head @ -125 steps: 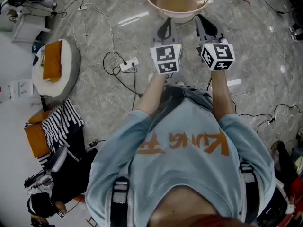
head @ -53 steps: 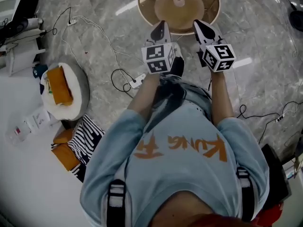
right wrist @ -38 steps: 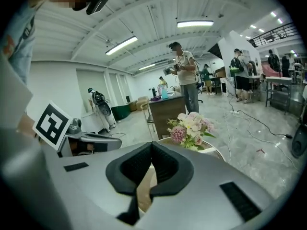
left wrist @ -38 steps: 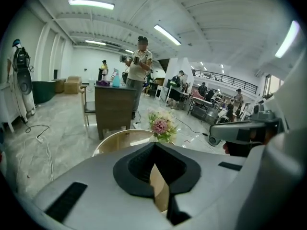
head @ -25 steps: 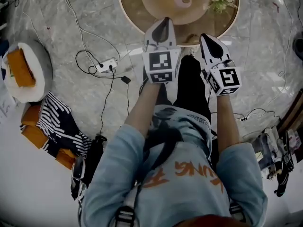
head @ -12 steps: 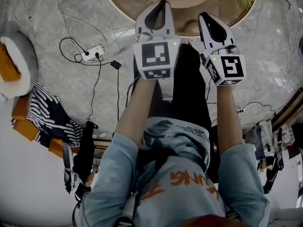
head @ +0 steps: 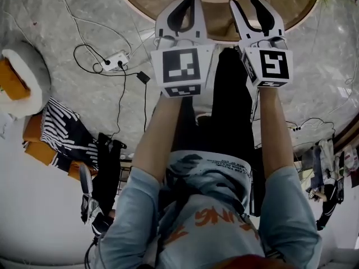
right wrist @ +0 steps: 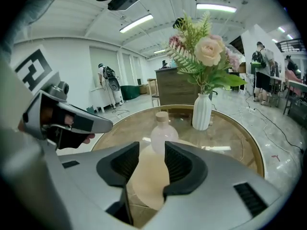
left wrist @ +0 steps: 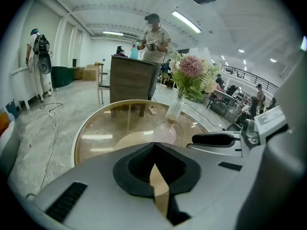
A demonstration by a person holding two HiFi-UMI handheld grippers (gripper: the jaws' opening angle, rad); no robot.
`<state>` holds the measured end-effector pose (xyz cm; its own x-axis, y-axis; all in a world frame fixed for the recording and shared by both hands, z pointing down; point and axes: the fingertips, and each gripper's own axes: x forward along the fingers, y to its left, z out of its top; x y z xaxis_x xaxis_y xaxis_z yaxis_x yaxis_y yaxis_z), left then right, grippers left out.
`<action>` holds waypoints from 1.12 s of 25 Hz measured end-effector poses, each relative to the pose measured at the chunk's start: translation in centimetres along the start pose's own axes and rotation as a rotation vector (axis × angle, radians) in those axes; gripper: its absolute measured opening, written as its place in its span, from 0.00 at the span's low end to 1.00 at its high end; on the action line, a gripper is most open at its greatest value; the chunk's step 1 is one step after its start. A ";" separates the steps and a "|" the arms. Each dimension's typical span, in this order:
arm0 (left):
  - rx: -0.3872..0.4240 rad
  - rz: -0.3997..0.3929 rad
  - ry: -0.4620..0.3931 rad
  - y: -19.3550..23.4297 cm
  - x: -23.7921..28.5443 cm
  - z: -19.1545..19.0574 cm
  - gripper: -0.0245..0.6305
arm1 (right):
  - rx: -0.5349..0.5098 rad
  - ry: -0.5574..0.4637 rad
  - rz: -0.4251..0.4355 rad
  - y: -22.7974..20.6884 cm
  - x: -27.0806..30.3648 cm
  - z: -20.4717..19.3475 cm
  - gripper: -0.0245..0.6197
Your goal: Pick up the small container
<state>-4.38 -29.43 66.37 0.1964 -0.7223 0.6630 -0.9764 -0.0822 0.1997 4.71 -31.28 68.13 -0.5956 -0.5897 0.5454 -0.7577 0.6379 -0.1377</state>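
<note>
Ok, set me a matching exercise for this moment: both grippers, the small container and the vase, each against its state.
Things:
1. left gripper
2. right gripper
3. small container
4. vase

States:
A. holds flowers
B. jaws apart
C. jaws together
D. round and pale with a tan cap, standing on the glass table

Pairs: 1-C, 2-B, 3-D, 4-A.

The right gripper's jaws have just been opening. Nothing is between them, and the small container stands farther off.
</note>
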 end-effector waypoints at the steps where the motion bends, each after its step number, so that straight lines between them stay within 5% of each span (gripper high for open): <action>1: -0.001 -0.004 0.000 -0.2 0.3 0.1 0.07 | -0.014 -0.007 0.000 -0.3 0.7 0.1 0.32; 4: 0.013 -0.017 -0.003 -0.5 0.9 0.5 0.07 | -0.090 -0.024 -0.005 -0.7 2.7 0.6 0.34; 7: 0.038 -0.031 0.011 -0.5 1.2 0.3 0.07 | -0.146 -0.055 -0.024 -0.9 4.3 1.1 0.47; 17: 0.072 -0.063 0.048 -0.2 1.7 -0.6 0.07 | -0.182 -0.118 -0.015 -0.9 7.5 3.2 0.46; 28: 0.053 -0.002 0.036 2.0 2.3 0.1 0.07 | -0.091 -0.197 -0.017 -2.6 8.9 4.0 0.43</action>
<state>-5.95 -31.33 68.20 0.2008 -0.6967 0.6887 -0.9791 -0.1204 0.1637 0.33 -40.16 70.05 -0.6301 -0.6805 0.3740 -0.7464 0.6636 -0.0501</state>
